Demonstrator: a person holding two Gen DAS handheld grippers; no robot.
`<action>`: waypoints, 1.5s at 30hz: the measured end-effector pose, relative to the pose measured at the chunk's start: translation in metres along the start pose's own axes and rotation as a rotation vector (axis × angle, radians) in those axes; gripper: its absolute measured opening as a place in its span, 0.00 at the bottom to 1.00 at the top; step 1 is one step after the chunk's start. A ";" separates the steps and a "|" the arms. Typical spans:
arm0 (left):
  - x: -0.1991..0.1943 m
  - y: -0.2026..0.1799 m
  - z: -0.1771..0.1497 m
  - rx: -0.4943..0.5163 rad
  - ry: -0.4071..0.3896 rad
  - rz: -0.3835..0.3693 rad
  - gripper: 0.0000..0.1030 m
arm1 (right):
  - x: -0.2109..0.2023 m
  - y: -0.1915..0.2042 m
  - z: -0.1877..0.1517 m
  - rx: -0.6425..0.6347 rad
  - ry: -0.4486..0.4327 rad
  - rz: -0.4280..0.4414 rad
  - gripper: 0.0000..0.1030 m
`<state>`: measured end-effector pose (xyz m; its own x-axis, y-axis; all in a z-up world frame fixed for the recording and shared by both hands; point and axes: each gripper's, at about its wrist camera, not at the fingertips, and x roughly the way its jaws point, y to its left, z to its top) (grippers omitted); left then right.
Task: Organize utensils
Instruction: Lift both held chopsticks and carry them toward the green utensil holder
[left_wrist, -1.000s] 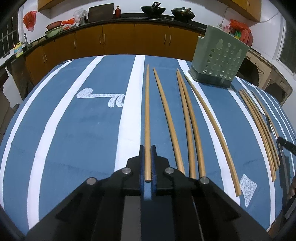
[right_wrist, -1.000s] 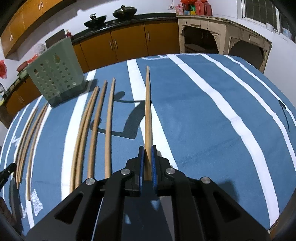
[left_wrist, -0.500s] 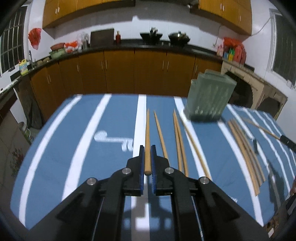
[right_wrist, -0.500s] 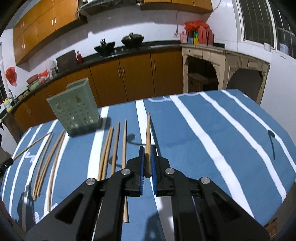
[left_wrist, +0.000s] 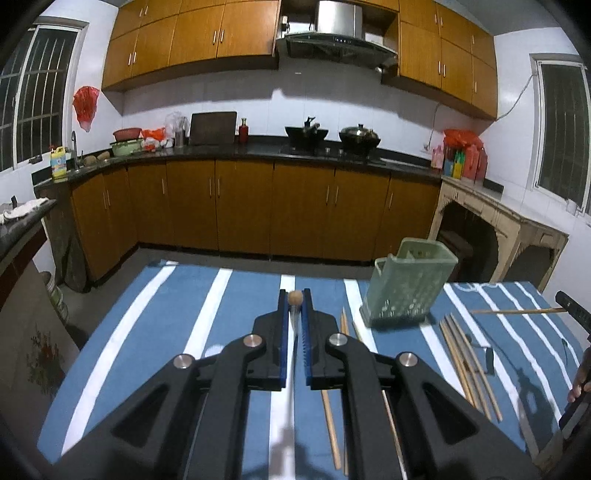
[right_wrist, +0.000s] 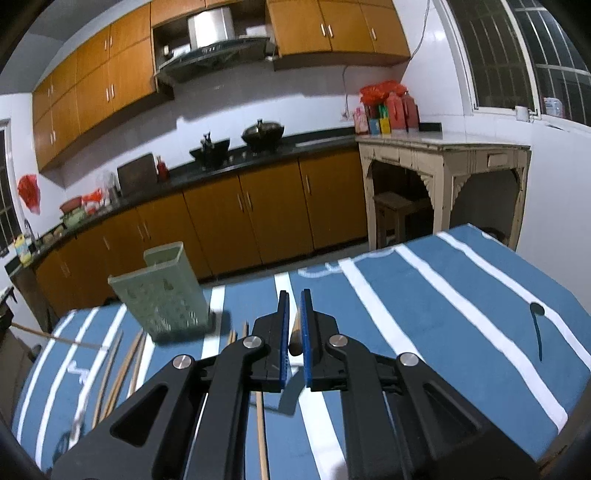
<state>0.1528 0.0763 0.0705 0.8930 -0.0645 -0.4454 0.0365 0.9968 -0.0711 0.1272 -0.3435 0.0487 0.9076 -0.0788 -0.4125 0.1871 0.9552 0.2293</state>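
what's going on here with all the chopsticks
A person is sorting wooden chopsticks with a handheld gripper in each hand. The left gripper holds one chopstick between its fingers, pointing roughly at the camera, and the right gripper holds another chopstick. Both are lifted above the blue striped tablecloth. More chopsticks lie loose near the green perforated utensil holder, which looks empty.

I see left gripper (left_wrist: 295, 308) and right gripper (right_wrist: 294, 325) raised level, fingers each pinched on a chopstick end
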 end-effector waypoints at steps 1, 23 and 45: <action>-0.001 0.000 0.003 -0.001 -0.005 0.000 0.07 | 0.000 0.000 0.005 0.005 -0.012 0.004 0.07; 0.011 -0.002 0.036 0.001 -0.031 0.002 0.07 | 0.025 0.020 0.070 -0.036 -0.087 0.032 0.07; 0.028 -0.005 0.041 0.002 -0.016 -0.003 0.07 | 0.043 0.019 0.070 -0.022 -0.110 0.016 0.07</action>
<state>0.1957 0.0716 0.0950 0.8998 -0.0670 -0.4312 0.0406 0.9967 -0.0703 0.1962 -0.3484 0.0975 0.9465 -0.0932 -0.3089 0.1651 0.9624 0.2156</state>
